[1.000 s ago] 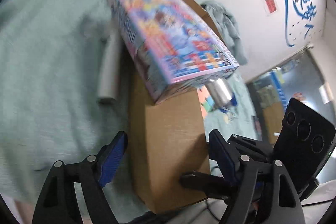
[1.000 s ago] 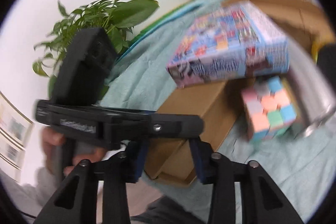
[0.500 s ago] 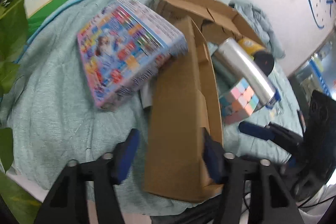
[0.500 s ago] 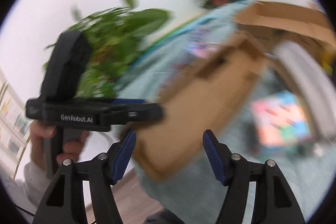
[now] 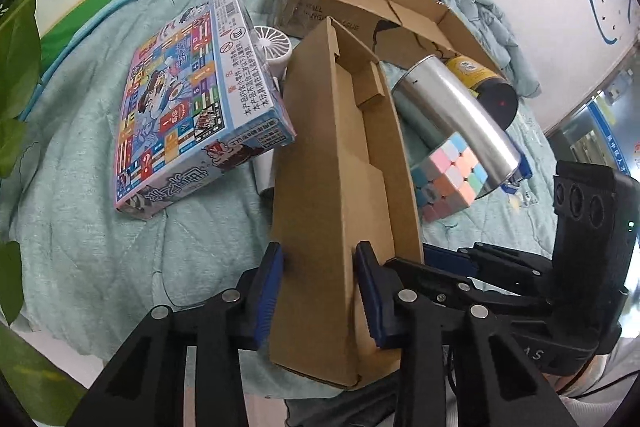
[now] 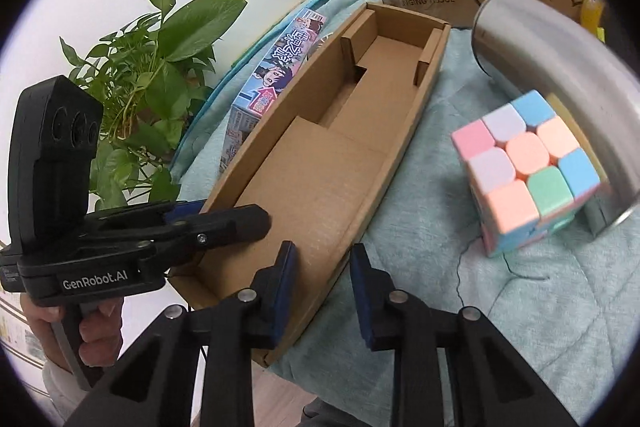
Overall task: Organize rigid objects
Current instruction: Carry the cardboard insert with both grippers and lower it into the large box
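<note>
Long open cardboard tray (image 5: pixel 340 187) lies on teal quilt (image 5: pixel 72 227), near end overhanging edge. Left claw (image 5: pixel 318 291) has just been closing, clamped on tray's left wall; right claw (image 6: pixel 322 291) has just been closing too, pinching right wall at same end. Board-game box (image 5: pixel 188 99) leans against tray's left side (small white fan behind). Pastel cube (image 6: pixel 528 171) just right, touching steel tumbler (image 6: pixel 560 75).
</note>
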Action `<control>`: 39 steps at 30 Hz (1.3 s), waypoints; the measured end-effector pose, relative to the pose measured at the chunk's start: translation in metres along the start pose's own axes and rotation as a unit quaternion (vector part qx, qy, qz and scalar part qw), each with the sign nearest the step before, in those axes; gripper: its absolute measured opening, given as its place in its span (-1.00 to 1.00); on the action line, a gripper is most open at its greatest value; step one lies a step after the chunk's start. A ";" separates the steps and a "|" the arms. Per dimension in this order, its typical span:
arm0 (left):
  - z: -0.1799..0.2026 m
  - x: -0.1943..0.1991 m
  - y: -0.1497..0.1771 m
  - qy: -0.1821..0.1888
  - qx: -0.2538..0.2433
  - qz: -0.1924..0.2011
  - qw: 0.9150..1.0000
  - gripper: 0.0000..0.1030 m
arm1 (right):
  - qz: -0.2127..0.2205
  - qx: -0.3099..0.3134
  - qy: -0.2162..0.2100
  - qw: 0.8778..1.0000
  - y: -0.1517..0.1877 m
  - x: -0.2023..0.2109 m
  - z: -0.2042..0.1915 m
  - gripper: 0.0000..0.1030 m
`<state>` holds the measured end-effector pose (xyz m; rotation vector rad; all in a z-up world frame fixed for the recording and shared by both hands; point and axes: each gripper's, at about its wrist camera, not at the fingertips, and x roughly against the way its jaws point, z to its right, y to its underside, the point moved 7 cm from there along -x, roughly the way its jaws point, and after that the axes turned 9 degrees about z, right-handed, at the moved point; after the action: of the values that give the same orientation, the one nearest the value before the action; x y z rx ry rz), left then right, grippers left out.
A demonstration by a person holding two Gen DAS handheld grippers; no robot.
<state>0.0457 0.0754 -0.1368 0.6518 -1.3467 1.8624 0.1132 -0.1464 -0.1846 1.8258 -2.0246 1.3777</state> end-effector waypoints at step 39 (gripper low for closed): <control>0.130 0.073 -0.272 0.019 -0.138 0.235 0.962 -0.76 | 0.241 0.113 0.137 0.954 -0.253 0.123 0.000 -0.72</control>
<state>0.2170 0.0211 0.1166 0.1566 -1.8097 1.9734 0.2880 -0.2080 0.0263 1.1416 -2.3228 1.9302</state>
